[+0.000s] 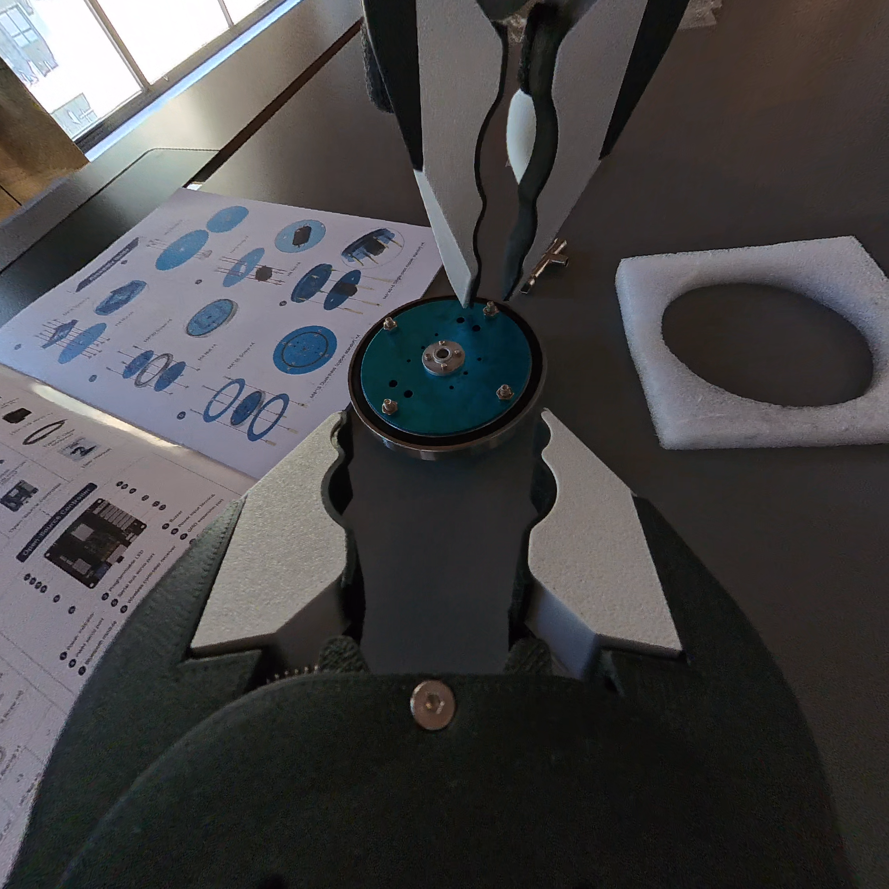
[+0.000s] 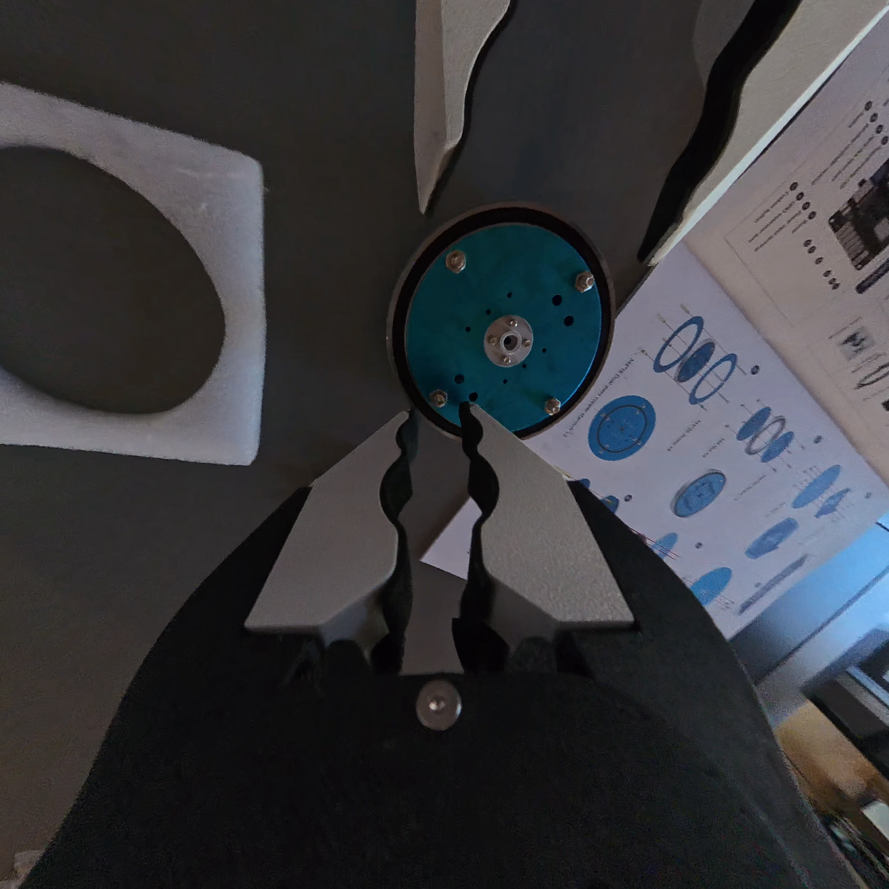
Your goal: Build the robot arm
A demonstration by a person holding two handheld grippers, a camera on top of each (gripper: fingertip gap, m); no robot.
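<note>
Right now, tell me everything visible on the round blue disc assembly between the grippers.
The round blue disc assembly lies flat on the dark tabletop: a blue metallic plate in a black ring over a silvery rim. Four brass-coloured nuts sit near its edge, a small silver hub at centre, small holes scattered between. It overlaps the printed sheet's corner. The right gripper, nearly closed, meets its rim; the left gripper, open, flanks the opposite side.
</note>
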